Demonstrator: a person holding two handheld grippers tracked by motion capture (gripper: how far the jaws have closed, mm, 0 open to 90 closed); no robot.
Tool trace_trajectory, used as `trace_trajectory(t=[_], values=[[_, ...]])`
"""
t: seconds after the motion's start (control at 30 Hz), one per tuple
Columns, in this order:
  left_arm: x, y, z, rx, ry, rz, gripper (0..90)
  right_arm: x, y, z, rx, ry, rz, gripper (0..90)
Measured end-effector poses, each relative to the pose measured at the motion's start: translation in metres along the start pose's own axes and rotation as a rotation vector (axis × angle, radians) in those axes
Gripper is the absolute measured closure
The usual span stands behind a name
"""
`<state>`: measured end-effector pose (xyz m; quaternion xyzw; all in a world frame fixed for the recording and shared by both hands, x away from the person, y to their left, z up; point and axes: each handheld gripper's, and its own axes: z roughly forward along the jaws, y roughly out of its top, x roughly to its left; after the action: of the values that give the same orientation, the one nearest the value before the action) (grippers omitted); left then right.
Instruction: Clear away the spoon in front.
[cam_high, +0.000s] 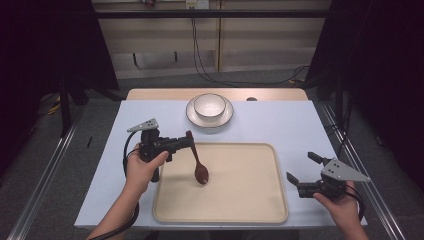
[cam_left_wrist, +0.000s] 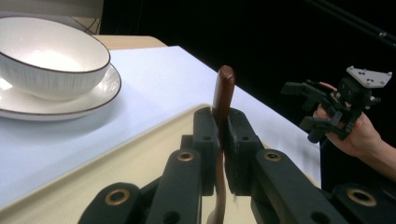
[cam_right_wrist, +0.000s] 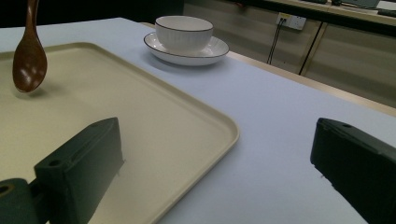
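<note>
My left gripper (cam_high: 189, 140) is shut on the handle of a brown wooden spoon (cam_high: 198, 162), and the spoon's bowl hangs down just above the beige tray (cam_high: 250, 200). In the left gripper view the handle end (cam_left_wrist: 223, 91) sticks up between the closed jaws (cam_left_wrist: 223, 140). The spoon's bowl (cam_right_wrist: 29, 58) hovers over the tray (cam_right_wrist: 196, 116) in the right gripper view. My right gripper (cam_high: 302, 167) stands open off the tray's right edge, nothing between its fingers (cam_right_wrist: 88, 154). A white bowl (cam_high: 209, 106) sits on a white plate (cam_high: 192, 117) behind the tray.
The tray lies on a pale blue table cover (cam_high: 295, 125). A wooden table edge (cam_high: 150, 94) shows at the back. Metal rails (cam_high: 45, 175) run along both sides of the table, and cables (cam_high: 200, 60) hang at the back wall.
</note>
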<state>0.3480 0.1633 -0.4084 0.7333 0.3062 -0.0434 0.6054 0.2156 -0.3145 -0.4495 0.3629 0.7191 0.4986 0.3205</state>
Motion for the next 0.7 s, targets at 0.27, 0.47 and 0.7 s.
trace_trajectory(t=[0.27, 0.47, 0.7], values=[[0.004, -0.007, 0.002, 0.019, -0.021, -0.029, 84.2, 0.0, 0.0, 0.0, -0.001, -0.002, 0.004, 1.9], [0.004, -0.009, 0.003, 0.016, -0.023, -0.037, 84.1, 0.0, 0.0, 0.0, -0.002, -0.001, 0.0, 1.9], [0.004, -0.012, 0.005, 0.031, -0.031, -0.039, 83.3, 0.0, 0.0, 0.0, 0.002, 0.009, -0.003, 1.9]])
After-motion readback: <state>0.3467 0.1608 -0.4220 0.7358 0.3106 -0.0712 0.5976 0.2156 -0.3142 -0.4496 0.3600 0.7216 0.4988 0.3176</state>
